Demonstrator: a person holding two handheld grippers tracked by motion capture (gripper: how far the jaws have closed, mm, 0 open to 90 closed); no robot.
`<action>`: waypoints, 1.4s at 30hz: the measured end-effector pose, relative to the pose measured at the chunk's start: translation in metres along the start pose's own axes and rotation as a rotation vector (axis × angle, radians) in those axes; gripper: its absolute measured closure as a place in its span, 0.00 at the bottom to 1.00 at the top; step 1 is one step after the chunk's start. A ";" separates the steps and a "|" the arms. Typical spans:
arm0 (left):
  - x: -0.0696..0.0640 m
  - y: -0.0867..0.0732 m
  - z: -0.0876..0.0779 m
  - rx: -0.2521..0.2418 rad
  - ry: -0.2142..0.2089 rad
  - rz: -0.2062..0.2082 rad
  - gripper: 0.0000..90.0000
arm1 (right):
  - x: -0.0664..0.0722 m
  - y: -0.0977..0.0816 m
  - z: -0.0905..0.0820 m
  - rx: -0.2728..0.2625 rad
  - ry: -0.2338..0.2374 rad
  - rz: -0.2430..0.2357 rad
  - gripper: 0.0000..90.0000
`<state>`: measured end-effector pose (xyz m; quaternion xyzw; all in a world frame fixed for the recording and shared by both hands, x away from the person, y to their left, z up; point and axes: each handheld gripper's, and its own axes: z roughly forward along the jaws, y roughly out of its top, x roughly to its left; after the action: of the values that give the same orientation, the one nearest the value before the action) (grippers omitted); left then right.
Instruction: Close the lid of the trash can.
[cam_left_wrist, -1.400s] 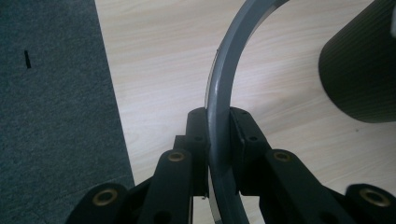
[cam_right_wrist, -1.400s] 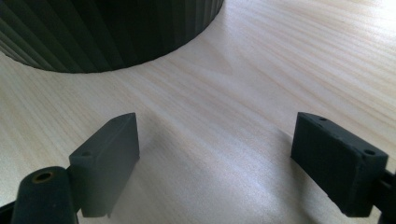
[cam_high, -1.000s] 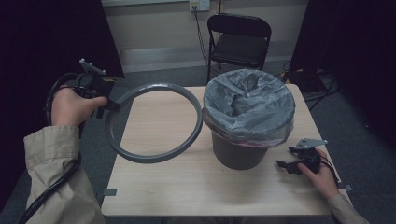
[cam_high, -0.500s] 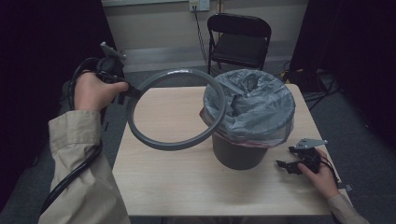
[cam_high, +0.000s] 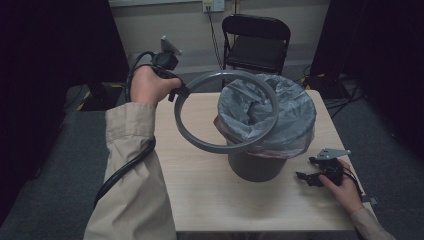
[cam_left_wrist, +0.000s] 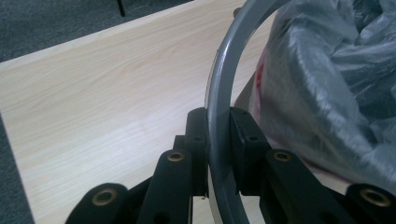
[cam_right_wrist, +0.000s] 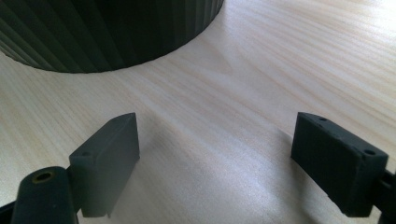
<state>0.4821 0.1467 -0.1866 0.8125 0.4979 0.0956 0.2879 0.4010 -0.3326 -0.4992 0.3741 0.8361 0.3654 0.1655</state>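
In the upper left of the high view the left gripper (cam_high: 181, 93) is clenched on the edge of a grey ring (cam_high: 227, 146), its pads (cam_left_wrist: 243, 140) pressing the band from both sides. From there the ring stretches rightward and tilts, its far side hanging over the mouth of the bin (cam_high: 260, 165) with the grey bag (cam_high: 295, 107), its near side lower, in front of the bin wall. At lower right the right gripper (cam_high: 306, 177) lies released on the table (cam_high: 200, 190), nothing between its jaws, near the bin's base. The bag hides the bin's rim, so how squarely the ring sits over it is hard to judge.
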 end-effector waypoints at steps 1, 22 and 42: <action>-0.002 0.002 0.002 0.001 -0.003 0.008 0.87 | 0.000 0.000 0.000 0.000 0.000 0.000 0.16; -0.056 0.050 0.047 0.016 -0.027 0.093 0.87 | 0.000 0.000 0.000 0.000 0.000 0.000 0.16; -0.075 0.063 0.072 -0.002 0.014 0.126 0.87 | 0.000 0.000 0.000 -0.002 0.005 0.002 0.16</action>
<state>0.5250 0.0335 -0.2005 0.8412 0.4477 0.1200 0.2786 0.4012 -0.3327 -0.4993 0.3741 0.8357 0.3673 0.1636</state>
